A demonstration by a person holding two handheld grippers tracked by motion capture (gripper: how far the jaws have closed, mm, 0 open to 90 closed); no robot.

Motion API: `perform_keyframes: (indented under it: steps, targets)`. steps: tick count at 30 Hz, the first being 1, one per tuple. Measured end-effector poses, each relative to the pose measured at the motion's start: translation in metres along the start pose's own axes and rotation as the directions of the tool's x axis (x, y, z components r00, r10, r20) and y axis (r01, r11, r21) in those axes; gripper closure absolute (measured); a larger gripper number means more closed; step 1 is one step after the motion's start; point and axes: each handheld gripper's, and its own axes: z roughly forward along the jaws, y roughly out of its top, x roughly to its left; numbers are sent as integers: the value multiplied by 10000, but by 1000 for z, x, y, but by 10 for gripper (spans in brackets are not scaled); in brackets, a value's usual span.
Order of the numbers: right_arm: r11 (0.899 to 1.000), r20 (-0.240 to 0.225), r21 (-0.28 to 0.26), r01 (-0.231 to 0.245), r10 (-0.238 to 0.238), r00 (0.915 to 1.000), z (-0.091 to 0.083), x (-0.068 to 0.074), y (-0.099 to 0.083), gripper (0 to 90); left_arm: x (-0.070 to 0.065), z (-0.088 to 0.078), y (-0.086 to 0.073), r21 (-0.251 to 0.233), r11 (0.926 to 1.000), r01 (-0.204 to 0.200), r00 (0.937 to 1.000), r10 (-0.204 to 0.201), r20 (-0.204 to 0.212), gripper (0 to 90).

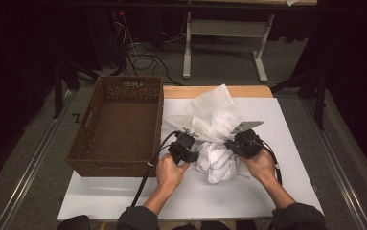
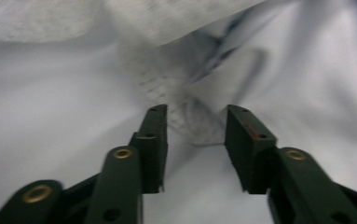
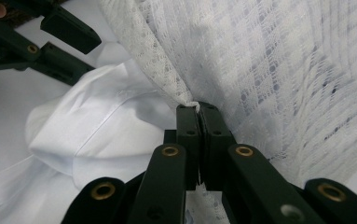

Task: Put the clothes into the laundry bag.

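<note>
A white mesh cloth [image 1: 210, 112] stands bunched up over a crumpled white garment [image 1: 217, 163] in the middle of the table. My right gripper [image 1: 229, 142] is at the bundle's right side, shut on an edge of the mesh cloth [image 3: 269, 60], which fans up and to the right from its tips [image 3: 197, 107]. Below that edge lies the white garment [image 3: 97, 135]. My left gripper [image 1: 192, 140] is at the bundle's left side. Its jaws [image 2: 192, 114] stand open, with a hanging fold of the mesh cloth [image 2: 190, 123] between them and not pinched.
A brown woven basket [image 1: 119, 162] stands empty at the left of the white table sheet [image 1: 286, 143], close to my left hand. The other hand's gripper [image 3: 50, 32] shows at the top left of the right gripper view. A desk frame [image 1: 224, 43] stands on the floor beyond.
</note>
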Motion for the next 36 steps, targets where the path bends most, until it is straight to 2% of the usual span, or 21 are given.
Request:
perform_keyframes:
  steps: [3, 7, 8, 9, 12, 14, 17, 18, 23, 26, 30, 32, 34, 36]
  targets:
    - [9999, -5, -2, -154, 154, 9999, -2, -5, -3, 892, 2, 6, 0, 252, 9996, 82, 10000, -81, -44, 635]
    - [9993, -158, -104, -360, 358, 9992, -5, -8, -5, 886, 3, 19, 1, 379, 9984, 417, 9989, -424, 181, 571]
    - [9993, -153, -121, -361, 359, 9992, -6, -7, -5, 881, 3, 22, 1, 422, 9981, 446, 9988, -454, 183, 566]
    - [9992, -161, -154, -358, 355, 9992, -7, -5, -5, 871, 3, 23, 1, 253, 9992, 305, 9995, -308, 89, 570]
    - [9995, -176, -284, -151, 146, 9997, -10, 0, -4, 803, 1, 24, 0, 295, 9996, 53, 9999, -48, -165, 635]
    - [9990, -168, -449, -67, 60, 9998, -13, 2, -3, 752, 1, 24, -1, 230, 9997, -73, 10000, 75, -60, 698]
    - [9980, -184, -626, -18, 6, 9998, -19, 6, -2, 702, 0, 24, -1, 248, 9995, -192, 9993, 184, 315, 867]
    - [9976, -198, -689, 84, -98, 9998, -22, 8, -2, 691, 0, 24, -1, 272, 9994, -206, 9992, 196, 355, 888]
    - [9945, -390, -1009, 272, -313, 9987, -36, 15, -5, 669, 2, 21, -1, 327, 9991, -258, 9972, 235, 703, 900]
    - [9940, -563, -1041, 339, -399, 9976, -40, 21, -7, 633, 0, 16, -3, 99, 9998, -174, 9948, 163, 1009, 900]
    - [9942, -859, -893, 596, -673, 9940, -35, 34, -8, 542, 4, 5, -7, -185, 9998, 56, 9898, -29, 1427, 900]
    - [9944, -942, -618, 859, -915, 9913, -27, 41, -8, 487, 4, 0, -9, -233, 9997, 13, 9874, 25, 1585, 900]
    - [9957, -1076, -292, 881, -908, 9900, -17, 48, -6, 430, 3, -2, -11, -272, 9996, -83, 9864, 126, 1641, 900]
    - [9948, -961, 5, 1014, -1009, 9902, -6, 52, -4, 397, 2, -5, -13, -343, 9994, -92, 9847, 151, 1738, 900]
